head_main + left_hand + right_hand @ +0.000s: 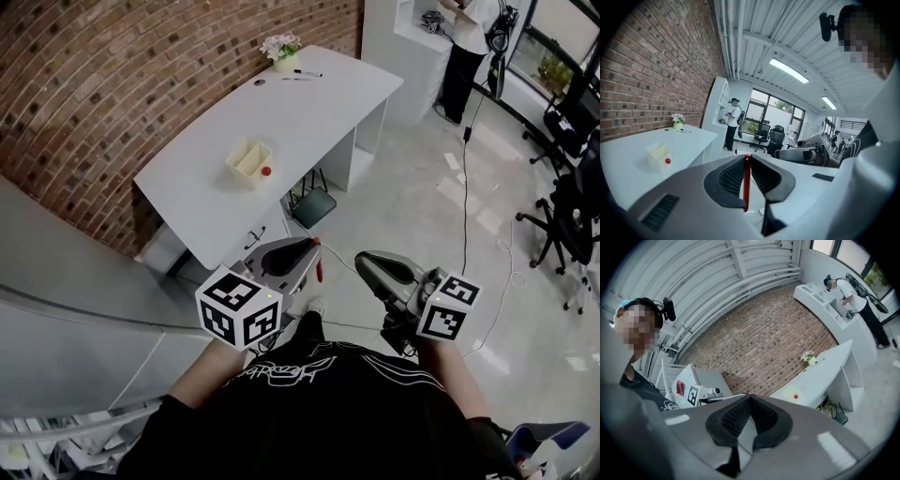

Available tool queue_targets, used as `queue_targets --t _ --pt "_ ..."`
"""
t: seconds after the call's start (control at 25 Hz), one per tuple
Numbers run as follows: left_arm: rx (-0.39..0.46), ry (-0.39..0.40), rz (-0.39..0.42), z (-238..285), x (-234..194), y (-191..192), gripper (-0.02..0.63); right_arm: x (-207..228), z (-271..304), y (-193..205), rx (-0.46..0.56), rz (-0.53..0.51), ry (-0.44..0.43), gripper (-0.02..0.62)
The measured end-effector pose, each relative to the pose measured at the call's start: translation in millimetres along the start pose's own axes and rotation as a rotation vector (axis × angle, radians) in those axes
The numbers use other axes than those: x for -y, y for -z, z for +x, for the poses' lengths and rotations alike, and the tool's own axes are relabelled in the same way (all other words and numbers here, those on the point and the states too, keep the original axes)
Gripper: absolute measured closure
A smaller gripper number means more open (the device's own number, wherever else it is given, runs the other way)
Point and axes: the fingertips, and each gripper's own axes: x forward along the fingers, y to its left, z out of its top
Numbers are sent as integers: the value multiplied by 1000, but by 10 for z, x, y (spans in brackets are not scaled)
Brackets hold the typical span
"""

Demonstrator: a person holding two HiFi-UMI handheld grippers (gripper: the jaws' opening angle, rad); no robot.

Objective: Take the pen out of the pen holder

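2 grippers: the left gripper (746, 157) clamps a red pen (746, 185), the right gripper (750, 397) is closed and empty. Far off, the pen holder (249, 160) sits on a white desk (323, 98).

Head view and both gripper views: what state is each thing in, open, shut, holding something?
left gripper: shut on the red pen.
red pen: clamped between the jaws, away from the desk.
right gripper: shut, nothing between its jaws.
pen holder: upright on the desk, open at the top.
flower pot: upright at the desk's far end.
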Motion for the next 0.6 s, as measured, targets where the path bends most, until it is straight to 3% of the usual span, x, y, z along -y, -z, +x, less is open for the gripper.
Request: queue_targets --t 0.16,0.6 --pt "3 10 5 -52 75 9 561 -164 -12 48 -9 -17 -44 592" --pt "3 7 -10 -213 180 124 561 -216 -51 156 -18 -24 -29 592"
